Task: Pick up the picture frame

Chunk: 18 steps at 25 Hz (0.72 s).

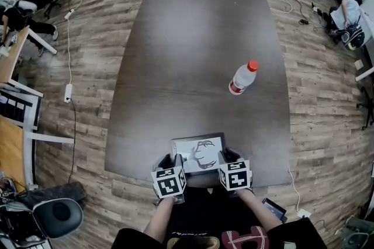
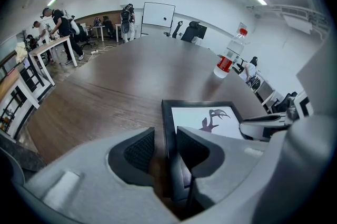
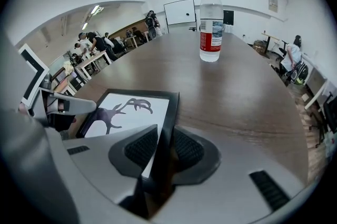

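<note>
A wood-plank floor (image 1: 87,37) surrounds a long dark brown wooden table (image 1: 198,49). Its far end is cut off at the top of the head view. Desks and office chairs stand round the room's edges, too small to make out closely.

The person's bare forearms (image 1: 160,218) enter from the bottom edge, cut off there.

The black rectangular picture frame (image 1: 197,151) is at the table's near edge, between the two grippers. It holds a white print with a dark antlered figure (image 3: 118,115). In the head view the grippers' black-and-white marker cubes (image 1: 169,181) cover its near corners. Whether it lies flat or is tipped up cannot be told.

The left gripper (image 2: 166,136) straddles the frame's left side. Its jaws stand apart, with a strip of table showing between the outer pad and the frame's edge, so it is not clamped. The inner jaw hides part of the print.

The right gripper (image 3: 166,133) has the frame's right side edge-on between its jaws. Both ribbed pads look pressed against it, and the edge's lower part is lost in shadow.

A clear plastic bottle with a red cap and red label (image 1: 242,77) stands upright farther up the table on the right, well apart from the frame. What it holds cannot be made out.
</note>
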Tool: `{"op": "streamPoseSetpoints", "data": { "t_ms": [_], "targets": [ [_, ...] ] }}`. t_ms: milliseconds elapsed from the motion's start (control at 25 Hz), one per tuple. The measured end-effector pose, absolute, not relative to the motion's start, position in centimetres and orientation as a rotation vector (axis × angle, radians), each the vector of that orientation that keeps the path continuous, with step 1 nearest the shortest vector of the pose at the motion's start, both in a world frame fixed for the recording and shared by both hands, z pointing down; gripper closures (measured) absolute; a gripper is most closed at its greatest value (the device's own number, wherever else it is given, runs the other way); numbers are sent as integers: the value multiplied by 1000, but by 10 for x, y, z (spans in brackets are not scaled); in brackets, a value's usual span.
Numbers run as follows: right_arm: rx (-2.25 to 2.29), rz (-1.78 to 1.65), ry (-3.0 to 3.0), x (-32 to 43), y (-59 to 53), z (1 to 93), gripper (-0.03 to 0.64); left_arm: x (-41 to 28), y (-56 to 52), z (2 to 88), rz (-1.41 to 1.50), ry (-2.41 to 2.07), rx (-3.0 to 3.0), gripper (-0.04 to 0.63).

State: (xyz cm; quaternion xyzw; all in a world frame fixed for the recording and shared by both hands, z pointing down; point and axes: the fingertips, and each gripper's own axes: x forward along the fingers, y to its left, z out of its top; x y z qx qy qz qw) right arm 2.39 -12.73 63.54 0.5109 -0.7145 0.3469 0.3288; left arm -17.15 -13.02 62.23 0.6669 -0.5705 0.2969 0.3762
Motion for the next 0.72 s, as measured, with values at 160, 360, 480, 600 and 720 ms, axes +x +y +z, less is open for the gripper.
{"op": "streamPoseSetpoints", "data": {
  "t_ms": [160,360,480,600,720],
  "targets": [
    [1341,950,-1864,24,-128,637,511,-172,-130,622,752,-1439,1675,464],
    [1333,951,-1861,23,-127,638,514,-161,-123,629,816,-1351,1664,474],
    [1328,951,-1863,23,-127,638,515,-160,-122,631,818,-1367,1652,485],
    [1321,956,-1866,23,-127,639,514,-160,-122,632,778,-1366,1654,485],
    [1323,950,-1867,23,-127,639,515,-160,-122,632,762,-1358,1649,485]
  ]
}}
